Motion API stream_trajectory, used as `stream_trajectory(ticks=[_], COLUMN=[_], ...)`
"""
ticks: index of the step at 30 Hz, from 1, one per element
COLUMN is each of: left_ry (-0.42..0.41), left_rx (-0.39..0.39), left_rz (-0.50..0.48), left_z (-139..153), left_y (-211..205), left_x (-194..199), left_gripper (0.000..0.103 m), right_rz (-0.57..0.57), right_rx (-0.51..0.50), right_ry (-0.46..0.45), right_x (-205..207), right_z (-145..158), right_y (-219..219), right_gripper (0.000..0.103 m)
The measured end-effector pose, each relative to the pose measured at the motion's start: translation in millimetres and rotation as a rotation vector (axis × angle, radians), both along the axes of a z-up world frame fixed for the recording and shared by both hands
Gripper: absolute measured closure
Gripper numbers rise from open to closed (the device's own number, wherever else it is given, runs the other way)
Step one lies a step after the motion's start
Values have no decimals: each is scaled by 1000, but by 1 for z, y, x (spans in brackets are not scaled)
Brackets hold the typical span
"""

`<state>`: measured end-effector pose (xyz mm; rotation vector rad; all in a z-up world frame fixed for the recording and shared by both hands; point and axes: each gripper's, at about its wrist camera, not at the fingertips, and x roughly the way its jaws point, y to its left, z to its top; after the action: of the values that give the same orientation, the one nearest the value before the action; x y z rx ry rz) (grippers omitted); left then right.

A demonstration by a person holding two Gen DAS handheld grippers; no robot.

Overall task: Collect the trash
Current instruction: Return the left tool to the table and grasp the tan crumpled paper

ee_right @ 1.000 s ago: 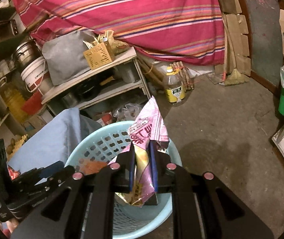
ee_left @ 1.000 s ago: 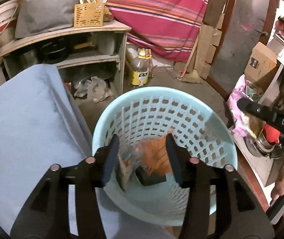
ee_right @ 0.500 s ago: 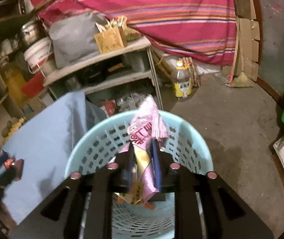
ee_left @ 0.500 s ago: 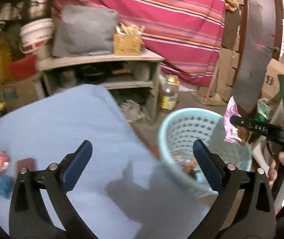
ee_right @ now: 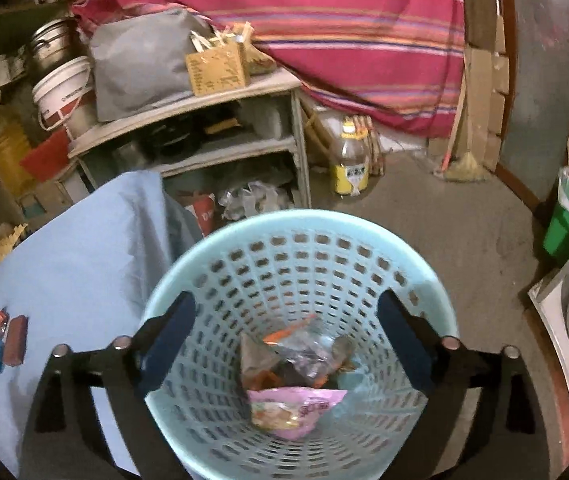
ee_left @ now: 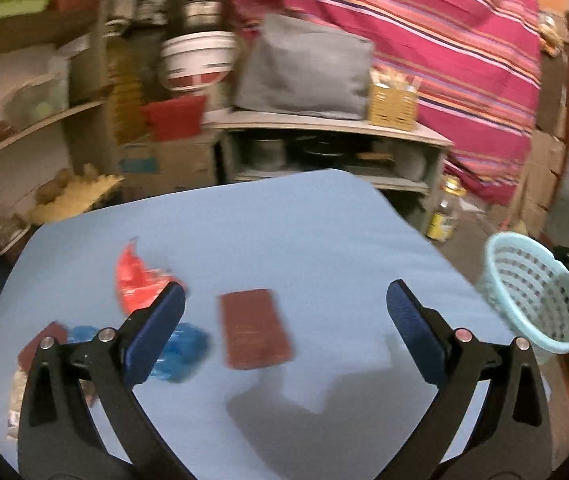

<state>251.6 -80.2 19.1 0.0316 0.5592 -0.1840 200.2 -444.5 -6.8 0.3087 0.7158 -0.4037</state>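
Pale-blue cloth covers the surface (ee_left: 284, 232), w/ the remaining trash at its near-left. My left claw (ee_left: 284, 332) is spread wide, holding nothing, and hangs over that area. Items I can ID from the left wrist view: brown flat packet (ee_left: 256, 328) roughly centred between the fingers; red wrapper (ee_left: 136, 280) beside the left finger, on its far side; blue crumpled wrapper (ee_left: 180, 350) partly hidden behind that finger; a dark-red piece (ee_left: 42, 344) and a pale wrapper (ee_left: 18, 394) at the near-left edge, too blurred to ID further.

My right claw (ee_right: 284, 332) is also spread, empty, positioned above the light-blue perforated basket (ee_right: 296, 232). Basket stands off the surface's right edge. Inside it: pink wrapper (ee_right: 296, 406) on top, approx. nearest me, w/ clear and orange scraps (ee_right: 304, 344) beyond it.

Status (est.): several pcs binned, approx. five left on the cloth. Next logical pick for the left claw: brown packet.

Failure modes:
- Flat packet on soft cloth: fingers may pinch fabric along w/ it and drag the cloth, shifting other items toward the edge.
- Red and blue wrappers lie close to the left finger; a descent off-centre could knock them aside or grab two at once.
- Left view is motion-blurred, so alignment is uncertain; settle before closing.
- Basket is light; a bump from the right claw could tip it.
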Motion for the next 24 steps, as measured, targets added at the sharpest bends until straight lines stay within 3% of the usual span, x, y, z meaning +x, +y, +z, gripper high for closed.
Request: stream_trajectory(ticks=[3,7,12,17,24], left_ry=[18,68,83,184,245], left_rx=[2,-55,-63,-33,17], left_rz=[51,100,206,194,181], left_z=[-4,-13,-27,-49,-75], left_y=[30,72,119,141,157], left_x=[9,17,19,19,14], left_gripper=[5,5,5,5,5], right_rz=[33,91,125,99,147], right_rx=[-18,-42,-71,-69,-79], right_ry=[-19,-38,-9,30,27], right_x=[6,15,33,48,57], right_z=[6,11,7,-4,-5], right_y=[25,66,105,129,158], right_gripper=[7,6,5,5,5])
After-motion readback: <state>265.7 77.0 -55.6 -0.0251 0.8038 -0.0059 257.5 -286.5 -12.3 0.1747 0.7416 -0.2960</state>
